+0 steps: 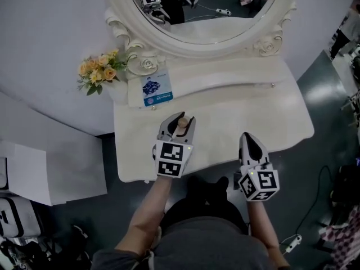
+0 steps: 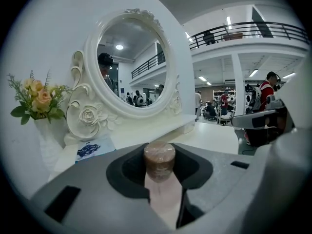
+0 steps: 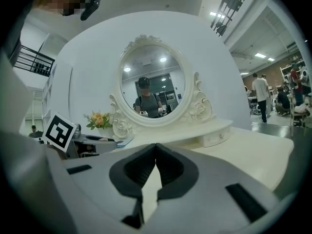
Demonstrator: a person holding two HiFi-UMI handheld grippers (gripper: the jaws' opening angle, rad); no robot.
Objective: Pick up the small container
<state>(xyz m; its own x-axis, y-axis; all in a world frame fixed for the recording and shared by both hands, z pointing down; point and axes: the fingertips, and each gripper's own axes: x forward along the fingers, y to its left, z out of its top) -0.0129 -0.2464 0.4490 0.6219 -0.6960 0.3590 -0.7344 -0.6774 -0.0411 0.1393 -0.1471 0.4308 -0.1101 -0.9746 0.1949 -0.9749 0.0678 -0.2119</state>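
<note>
The small container point(image 2: 159, 161) is a pale pink bottle with a round brown cap. It stands upright between the jaws of my left gripper point(image 1: 179, 126), which is shut on it over the middle of the white dressing table point(image 1: 247, 114). In the head view only the container's top point(image 1: 182, 122) shows between the fingers. I cannot tell if its base touches the table. My right gripper point(image 1: 250, 143) hovers at the table's front edge, to the right of the left one. Its jaws point(image 3: 156, 155) are shut with nothing between them.
An oval mirror in an ornate white frame point(image 1: 264, 41) rises at the back of the table. A bunch of yellow flowers point(image 1: 100, 70) stands at the back left, with a blue and white card point(image 1: 156, 89) beside it. A shallow drawer shelf point(image 1: 225, 77) runs under the mirror.
</note>
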